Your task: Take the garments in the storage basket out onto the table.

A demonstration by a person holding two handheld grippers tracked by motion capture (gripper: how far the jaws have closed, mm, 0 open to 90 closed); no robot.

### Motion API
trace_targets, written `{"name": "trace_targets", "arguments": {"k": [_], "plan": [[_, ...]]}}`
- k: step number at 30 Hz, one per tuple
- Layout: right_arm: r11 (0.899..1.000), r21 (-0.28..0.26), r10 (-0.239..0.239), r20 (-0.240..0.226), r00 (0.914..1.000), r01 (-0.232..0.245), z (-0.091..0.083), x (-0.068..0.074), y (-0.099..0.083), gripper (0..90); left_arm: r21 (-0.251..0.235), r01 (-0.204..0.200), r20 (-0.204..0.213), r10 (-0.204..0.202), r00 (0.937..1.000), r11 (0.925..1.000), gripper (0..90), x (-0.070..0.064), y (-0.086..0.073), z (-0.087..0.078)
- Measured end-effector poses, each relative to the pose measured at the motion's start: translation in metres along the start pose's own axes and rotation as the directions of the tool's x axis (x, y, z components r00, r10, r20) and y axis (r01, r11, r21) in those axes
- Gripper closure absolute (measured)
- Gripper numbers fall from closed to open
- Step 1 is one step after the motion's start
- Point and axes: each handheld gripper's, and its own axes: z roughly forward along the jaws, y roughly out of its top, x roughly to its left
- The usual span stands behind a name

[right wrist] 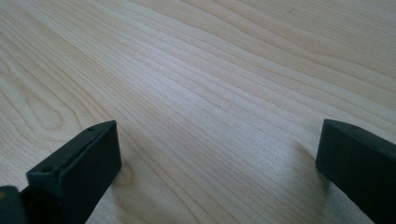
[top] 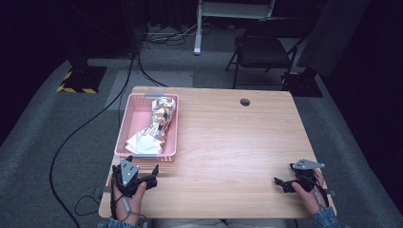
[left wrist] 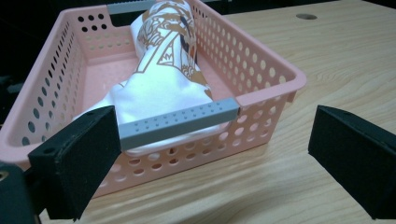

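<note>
A pink perforated basket (top: 122, 129) stands on the left side of the wooden table (top: 228, 142). Inside it lies a bunched white cloth with a brown pattern (top: 159, 121). My left gripper (top: 141, 166) rests just in front of the basket's near wall, open and holding nothing. In the left gripper view the basket (left wrist: 275, 65), its grey handle bar (left wrist: 180, 122) and the cloth (left wrist: 163, 79) sit between my left gripper's (left wrist: 215, 158) spread jaws. At the table's near right corner my right gripper (top: 284, 175) lies open, pointing left. The right gripper view has bare wood (right wrist: 210, 93) between my right gripper's (right wrist: 217, 168) jaws.
A round cable hole (top: 244, 101) sits near the table's far edge. Beyond the table stand a black folding chair (top: 266, 47) and a stand with a yellow-black striped base (top: 78, 80). Cables (top: 95, 118) run over the grey carpet to the left.
</note>
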Motion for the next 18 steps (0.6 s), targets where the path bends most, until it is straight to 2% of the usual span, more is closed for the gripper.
{"name": "trace_targets", "arguments": {"k": [10, 14, 18], "plan": [[1.0, -0.001, 0.0, 0.0, 1.0, 0.0, 0.0, 0.0, 0.0, 0.0, -0.012, 0.02, 0.025, -0.02, 0.9995, 0.9997, 0.6, -0.001, 0.013, 0.004], [1.0, -0.001, 0.0, 0.0, 1.0, 0.0, 0.0, 0.0, 0.0, 0.0, -0.002, 0.023, 0.034, -0.023, 0.9992, 0.9997, 0.3, -0.001, 0.018, 0.006], [1.0, -0.001, 0.0, 0.0, 1.0, 0.0, 0.0, 0.0, 0.0, 0.0, 0.006, 0.044, 0.033, -0.044, 0.9985, 0.999, 0.4, 0.001, 0.024, 0.01]]}}
